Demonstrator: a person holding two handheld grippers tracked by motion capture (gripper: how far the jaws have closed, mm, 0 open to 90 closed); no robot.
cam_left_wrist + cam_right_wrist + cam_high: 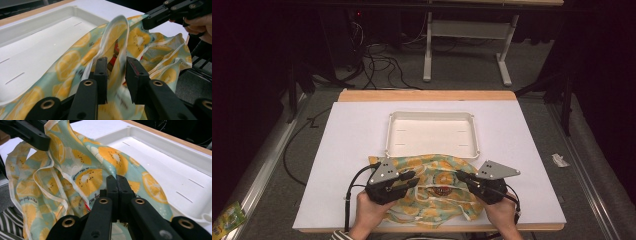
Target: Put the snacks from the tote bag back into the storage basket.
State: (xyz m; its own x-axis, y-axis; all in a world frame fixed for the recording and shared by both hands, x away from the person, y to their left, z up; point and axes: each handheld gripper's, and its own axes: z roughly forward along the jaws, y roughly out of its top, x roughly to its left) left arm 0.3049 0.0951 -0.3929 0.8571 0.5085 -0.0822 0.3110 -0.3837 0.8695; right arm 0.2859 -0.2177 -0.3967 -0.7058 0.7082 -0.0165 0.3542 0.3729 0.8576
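Observation:
A cloth (437, 200) printed with orange and kiwi slices on pale green lies bunched at the table's near edge, and its far edge reaches the white tray (432, 135). My left gripper (412, 177) is at the cloth's left side. In the left gripper view its jaws (116, 61) stand apart, with a raised white-trimmed fold of cloth (72, 62) loose between them. My right gripper (460, 176) is at the cloth's right side. In the right gripper view it (116, 178) is shut on a pinch of the cloth (87, 160). A red patch shows inside the folds.
The shallow white tray (37, 45) holds nothing and sits mid-table just beyond the cloth. A white sheet (357, 135) covers the table, with a wooden strip at the far edge. Cables and a desk frame (462, 45) are on the floor beyond.

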